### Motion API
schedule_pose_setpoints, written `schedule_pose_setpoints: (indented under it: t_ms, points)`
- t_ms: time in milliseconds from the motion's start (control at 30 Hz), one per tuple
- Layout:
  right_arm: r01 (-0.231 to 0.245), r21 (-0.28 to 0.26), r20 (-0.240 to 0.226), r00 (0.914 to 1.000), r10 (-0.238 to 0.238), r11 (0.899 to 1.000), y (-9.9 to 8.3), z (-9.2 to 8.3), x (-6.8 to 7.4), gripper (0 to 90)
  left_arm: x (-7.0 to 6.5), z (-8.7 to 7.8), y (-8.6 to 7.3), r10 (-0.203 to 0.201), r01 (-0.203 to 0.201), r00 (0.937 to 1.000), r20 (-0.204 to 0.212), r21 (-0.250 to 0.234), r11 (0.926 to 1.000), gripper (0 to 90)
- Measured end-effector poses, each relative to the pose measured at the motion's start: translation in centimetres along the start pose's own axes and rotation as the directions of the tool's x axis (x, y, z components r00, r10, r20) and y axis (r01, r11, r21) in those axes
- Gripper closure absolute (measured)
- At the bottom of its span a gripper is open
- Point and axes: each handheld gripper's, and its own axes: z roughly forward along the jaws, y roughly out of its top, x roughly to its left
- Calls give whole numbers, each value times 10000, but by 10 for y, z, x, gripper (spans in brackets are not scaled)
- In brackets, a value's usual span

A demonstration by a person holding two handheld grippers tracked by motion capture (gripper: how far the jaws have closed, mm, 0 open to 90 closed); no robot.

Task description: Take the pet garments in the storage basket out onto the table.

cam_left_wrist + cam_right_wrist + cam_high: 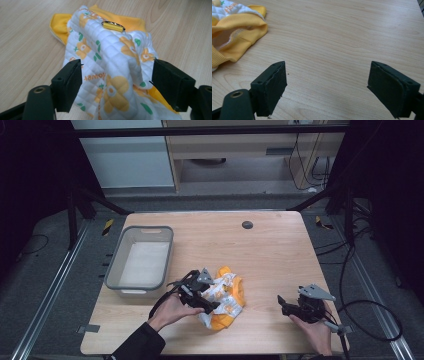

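Wooden worktop [270, 250] across centre of high view. Grey bin [116, 270] at centre-left of frame, on worktop's left part, white liner inside. Small yellow/white quilted garment [227, 297] w/ flower print, crumpled, lower centre of high view, just right of bin but apart from it; in left gripper view, centre frame, w/ yellow loop + metal ring [113, 26] at upper centre. Left gripper [202, 301] lower centre of high view, over garment's left edge; fingers [70, 82] released, spread wide either side of a raised fold, pads not pressing cloth. Right gripper [284, 304] lower right of high view, well apart from garment; fingers [272, 87] released, bare worktop between. Small dark round plug [247, 224] upper centre of worktop.
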Motion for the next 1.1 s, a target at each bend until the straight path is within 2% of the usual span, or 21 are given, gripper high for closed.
schedule_pose_setpoints:
  t_ms: [200, 233, 267, 300, 333, 367, 400, 433, 467, 500, 533, 567, 600, 633, 733, 800, 833, 867, 900, 1000, 1100]
  points:
    - [24, -13, 9, 10000, -24, 10000, 0, 0, 0, 149, 2, -13, -7, -315, 309, 9995, -103, -590, 9978, 220]
    - [5, -3, 11, 10000, -5, 10000, 0, 0, 0, 147, 2, -17, -10, -358, 335, 9989, -290, -759, 9966, 217]
    - [5, -3, 11, 10000, -5, 10000, 0, 0, 0, 147, 2, -17, -10, -358, 335, 9989, -290, -759, 9966, 213]
    - [3, 3, 17, 10000, -3, 10000, 0, 0, 0, 146, 2, -22, -14, -455, 402, 9976, -513, -1007, 9941, 211]
    - [3, 3, 17, 10000, -3, 10000, 0, 0, 0, 146, 2, -22, -14, -455, 402, 9976, -513, -1007, 9941, 207]
    - [-8, 11, 26, 10000, 8, 10000, 0, 0, 0, 144, 3, -26, -18, -531, 426, 9959, -739, -1366, 9897, 205]
    - [-12, 17, 28, 10000, 12, 10000, 0, 0, 0, 142, 3, -29, -20, -617, 488, 9950, -792, -1555, 9866, 205]
    - [-14, 22, 32, 10000, 14, 10000, 0, 0, 0, 141, 3, -29, -20, -617, 488, 9950, -792, -1555, 9866, 205]
    - [-16, 26, 31, 10000, 16, 10000, 0, 0, 0, 140, 4, -34, -24, -889, 717, 9926, -829, -1915, 9789, 205]
    - [-16, 26, 31, 10000, 16, 10000, 0, 0, 0, 140, 4, -34, -24, -889, 717, 9926, -829, -1915, 9789, 203]
    - [-14, 19, 33, 10000, 14, 10000, -1, 0, 0, 141, 4, -38, -30, -1071, 833, 9891, -1007, -2163, 9728, 200]
    - [-14, 19, 33, 10000, 14, 10000, -1, 0, 0, 141, 4, -38, -30, -1071, 833, 9891, -1007, -2163, 9728, 200]
    - [-17, 19, 26, 10000, 17, 10000, -1, 0, 0, 140, 5, -42, -36, -1250, 940, 9848, -1205, -2354, 9673, 199]
    - [-27, 15, 26, 10000, 27, 10000, -1, 0, 0, 140, 5, -44, -39, -1324, 985, 9833, -1249, -2461, 9642, 199]
    - [-20, 16, 40, 10000, 19, 10000, -1, -1, -1, 140, 6, -46, -47, -1485, 1096, 9797, -1347, -2601, 9593, 202]
    - [-15, 21, 51, 10000, 15, 10000, -1, -1, -1, 140, 7, -49, -59, -1703, 1261, 9751, -1423, -2767, 9527, 205]
    - [-23, 20, 43, 10000, 23, 10000, -1, -1, -1, 140, 7, -49, -59, -1703, 1261, 9751, -1423, -2767, 9527, 206]
    - [-78, 48, 31, 10000, 78, 10000, -1, -1, -1, 140, 8, -49, -68, -1877, 1425, 9725, -1376, -2857, 9477, 209]
    - [-78, 48, 31, 10000, 78, 10000, -1, -1, -1, 140, 8, -49, -68, -1877, 1425, 9725, -1376, -2857, 9477, 208]
    - [-59, 78, 92, 9999, 58, 10000, -2, -1, 0, 140, 9, -51, -84, -2124, 1663, 9665, -1443, -2787, 9459, 209]
    - [36, 102, 141, 9999, -37, 9999, -3, -1, 0, 140, 9, -54, -95, -2319, 1812, 9614, -1478, -2938, 9385, 209]
